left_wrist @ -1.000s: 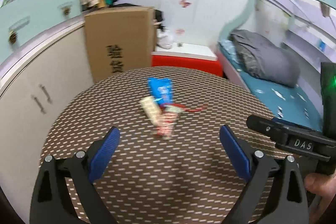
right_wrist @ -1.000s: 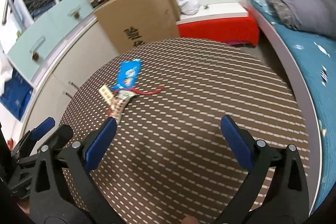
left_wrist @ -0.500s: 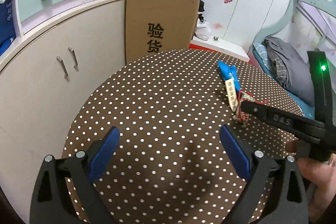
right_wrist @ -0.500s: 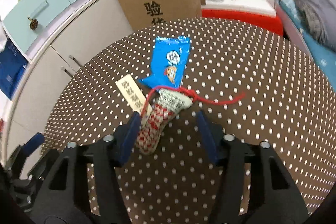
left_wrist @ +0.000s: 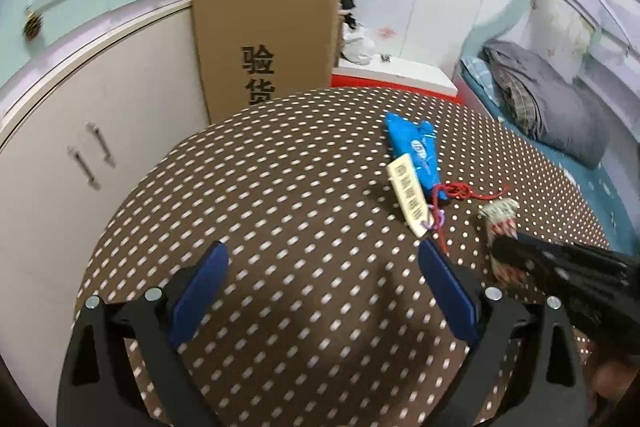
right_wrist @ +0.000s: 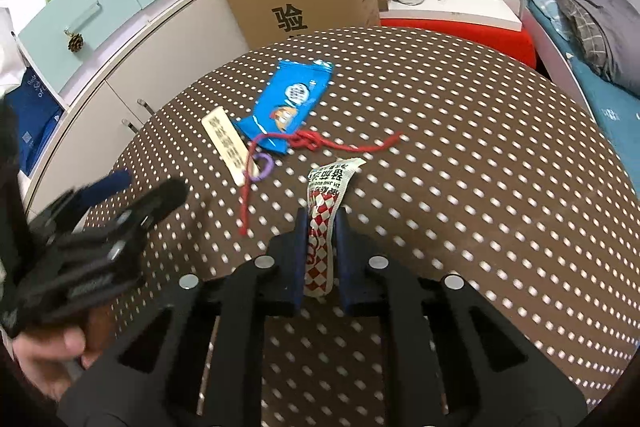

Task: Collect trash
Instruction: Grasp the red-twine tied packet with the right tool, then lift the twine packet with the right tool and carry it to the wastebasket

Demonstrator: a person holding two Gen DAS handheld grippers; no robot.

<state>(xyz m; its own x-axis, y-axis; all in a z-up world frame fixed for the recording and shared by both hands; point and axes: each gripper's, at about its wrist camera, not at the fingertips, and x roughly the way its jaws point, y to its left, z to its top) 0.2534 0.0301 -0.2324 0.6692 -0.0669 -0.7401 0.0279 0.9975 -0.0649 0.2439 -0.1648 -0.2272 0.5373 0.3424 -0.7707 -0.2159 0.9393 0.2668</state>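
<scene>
— Both grippers have dropped closer to the desk (right_wrist: 480,155) since the earlier frames, and the right gripper (right_wrist: 320,227) has just been closing: its fingers, wide a moment ago, now pinch the red-and-white checked wrapper (right_wrist: 320,223) between them.

— So the first piece of trash is caught?

— Looks so. It lies near the middle of the desk, its printed end poking out ahead of the pads. Lifting it should be next.

— And the left gripper (left_wrist: 324,291)?

— Fingers wide, nothing between them, hovering over bare cloth. The blue snack packet (right_wrist: 292,103), the cream tag (right_wrist: 228,143) and the red string (right_wrist: 316,143) wait just beyond, toward the far-left edge.
</scene>
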